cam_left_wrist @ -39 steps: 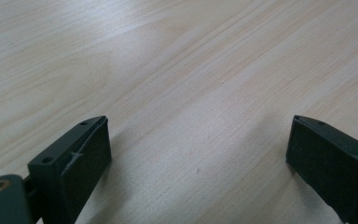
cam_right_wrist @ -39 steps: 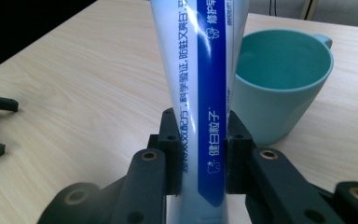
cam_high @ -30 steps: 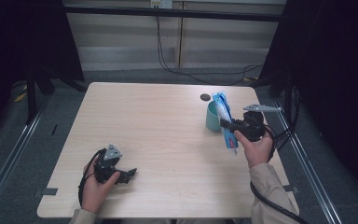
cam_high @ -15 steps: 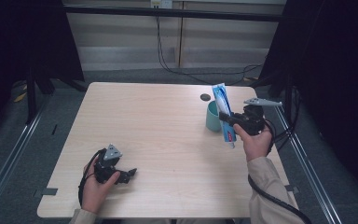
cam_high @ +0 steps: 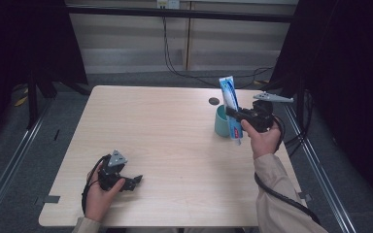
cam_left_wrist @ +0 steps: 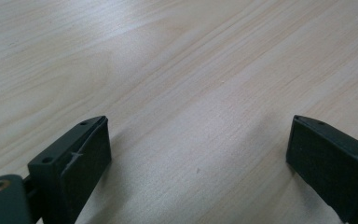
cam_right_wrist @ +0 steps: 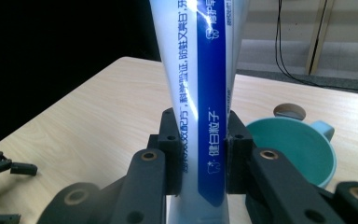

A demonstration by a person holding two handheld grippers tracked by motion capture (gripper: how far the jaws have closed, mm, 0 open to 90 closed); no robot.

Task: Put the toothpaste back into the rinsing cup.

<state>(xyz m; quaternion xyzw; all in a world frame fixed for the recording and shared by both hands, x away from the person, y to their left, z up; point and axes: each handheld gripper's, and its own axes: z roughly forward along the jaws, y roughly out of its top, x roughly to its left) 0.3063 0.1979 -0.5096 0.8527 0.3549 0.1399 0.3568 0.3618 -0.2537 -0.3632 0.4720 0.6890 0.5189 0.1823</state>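
Left side first. My left gripper (cam_high: 135,181) rests low on the table (cam_high: 165,145) near the front-left corner, jaws spread wide with bare wood grain between them in the left gripper view. Nothing held. I read this as parked: it sits well apart from the working area so it does not crowd the other hand. It is near the front edge, but there is open tabletop ahead of it and to its right.

Centre of the table is bare, so there is plenty of room for a sweep or a put-down.

Right side. My right gripper (cam_high: 236,114) is pinched on a toothpaste tube (cam_high: 230,104), white and blue, held nearly upright above the table. The right gripper view shows both jaws pressed against the tube's lower body (cam_right_wrist: 200,140), the wider crimped end up. The teal cup (cam_high: 221,120) stands just beside the tube, to its left in the high view; in the right gripper view its open mouth (cam_right_wrist: 291,149) lies beside and below the jaws. My judgement: the upright hold suits lowering the tube into the cup, cap end down. A small dark disc (cam_high: 214,101) lies just behind the cup.

Margins: cup and hand are close to the table's right edge, with the far edge not distant. Free room is to the left.
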